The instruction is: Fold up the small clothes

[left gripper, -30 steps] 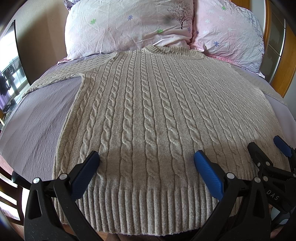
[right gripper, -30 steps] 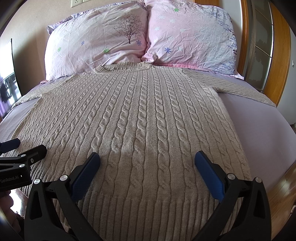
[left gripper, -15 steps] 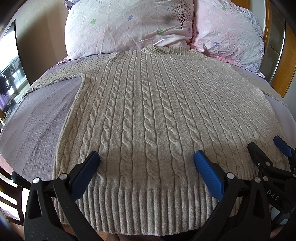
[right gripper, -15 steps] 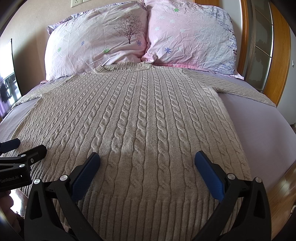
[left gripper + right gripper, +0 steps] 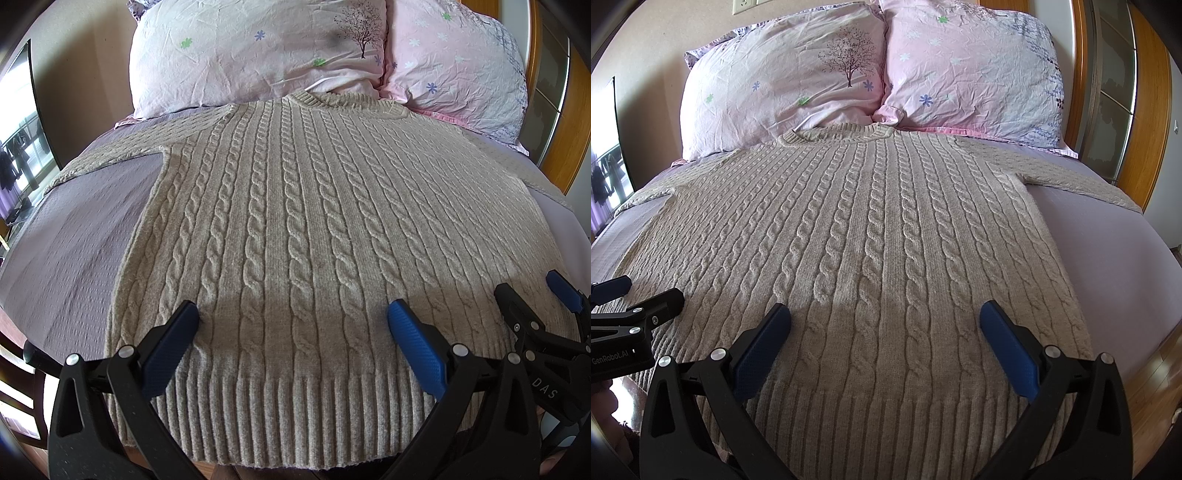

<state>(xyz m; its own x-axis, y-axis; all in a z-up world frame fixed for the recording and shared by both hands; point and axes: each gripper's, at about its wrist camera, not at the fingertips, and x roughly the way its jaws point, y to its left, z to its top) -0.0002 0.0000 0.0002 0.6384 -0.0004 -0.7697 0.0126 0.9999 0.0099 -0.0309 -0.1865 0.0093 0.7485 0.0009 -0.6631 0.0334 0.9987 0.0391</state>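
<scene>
Left gripper [image 5: 291, 325]: fingers spread wide, blue pads [image 5: 168, 350] poised over the ribbed hem [image 5: 295, 413] of the sweater, nothing between them. Contact with the knit not determinable.

Right gripper [image 5: 884, 325]: fingers likewise splayed wide, holding nothing, hovering over the lower body of the sweater nearer its right side. Visible too at the right edge of the left wrist view, just beside the left gripper. Left gripper in turn visible at the left edge of the right wrist view.

Beige cable-knit sweater [image 5: 303, 221]: spread flat, front up, on the bed [image 5: 74, 258]. Hem nearest, at the foot edge. Neckline [image 5: 332, 99] farthest, touching the pillows. One sleeve [image 5: 122, 147] stretched out sideways to the left, the other [image 5: 1082, 177] out to the right.

Lilac textured bedsheet [image 5: 1115, 258] showing on both sides of the sweater body.

Two crumpled pink floral pillows side by side at the head of the bed: left pillow [image 5: 783, 85] with a tree print, right pillow [image 5: 971, 74] with blue flowers.

Beyond: beige wall with a power outlet [image 5: 744, 4], wooden frame [image 5: 1148, 110] at right, bright window [image 5: 18, 122] at left.
</scene>
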